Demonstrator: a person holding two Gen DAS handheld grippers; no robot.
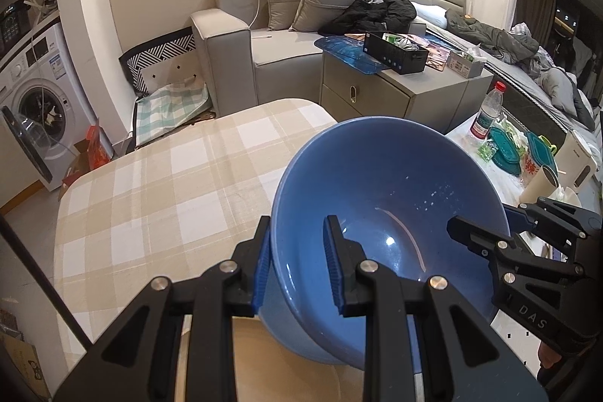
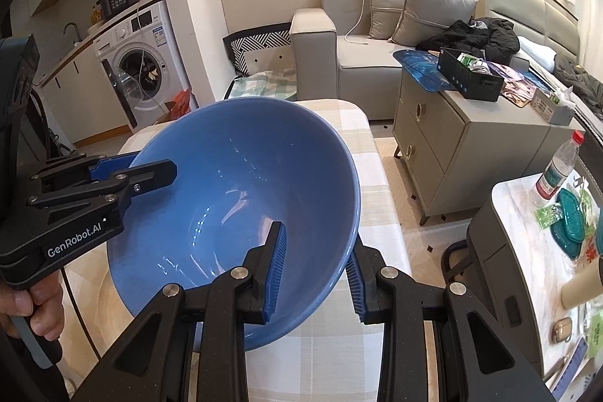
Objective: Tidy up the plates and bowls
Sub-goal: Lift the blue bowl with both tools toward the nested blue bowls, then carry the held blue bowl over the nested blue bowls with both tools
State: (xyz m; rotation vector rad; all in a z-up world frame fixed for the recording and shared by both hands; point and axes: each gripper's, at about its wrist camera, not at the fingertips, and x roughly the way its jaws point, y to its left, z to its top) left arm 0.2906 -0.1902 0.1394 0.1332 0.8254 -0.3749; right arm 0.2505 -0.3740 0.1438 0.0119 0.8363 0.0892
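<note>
Overhead, both grippers clamp one blue bowl (image 1: 392,213) by opposite rim edges above the checked tablecloth (image 1: 150,198): left gripper (image 1: 299,266), right gripper (image 2: 314,274). Bowl tilts, mouth toward the cameras; bare cloth lies beyond it.

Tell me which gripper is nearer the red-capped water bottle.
Right. The right gripper clamps the blue bowl rim on the side facing the bottle; the left gripper clamps the far rim.

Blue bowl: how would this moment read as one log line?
blue bowl | held above checked table | left gripper clamps one rim | right gripper clamps opposite rim
</note>
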